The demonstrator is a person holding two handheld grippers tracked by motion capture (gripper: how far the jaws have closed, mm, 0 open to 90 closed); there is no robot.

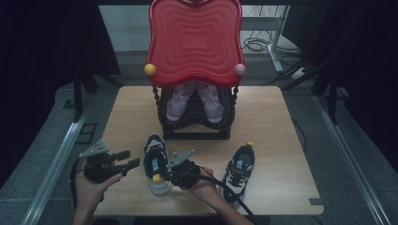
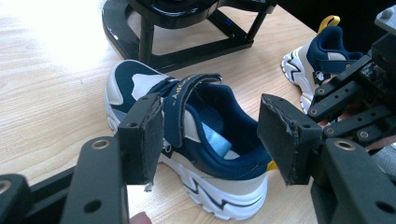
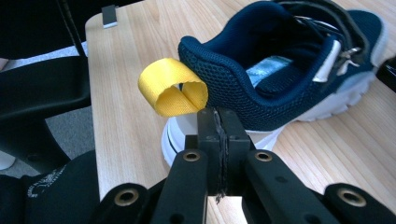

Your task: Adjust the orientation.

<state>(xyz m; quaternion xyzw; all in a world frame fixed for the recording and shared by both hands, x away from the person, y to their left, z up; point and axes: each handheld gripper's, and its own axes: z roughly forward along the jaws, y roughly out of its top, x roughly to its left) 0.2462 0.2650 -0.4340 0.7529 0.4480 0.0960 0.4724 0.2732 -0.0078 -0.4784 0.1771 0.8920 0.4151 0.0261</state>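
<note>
A: At lower centre of the high view, the navy-and-white shoe [image 1: 156,165] lies on the table [image 1: 272,117], just in front of the black rack [image 1: 195,129]. Why does the right gripper [image 1: 170,177] sit at its heel?

B: Probably to push or steady it. Its jaws are pressed together with nothing between them, just below the yellow heel loop [image 3: 173,93].

A: And the left gripper [image 1: 133,162]?

B: Jaws wide apart, bracketing the shoe's strap side without touching, likely ready to clamp. The second shoe [image 1: 238,172] waits at lower right.
</note>
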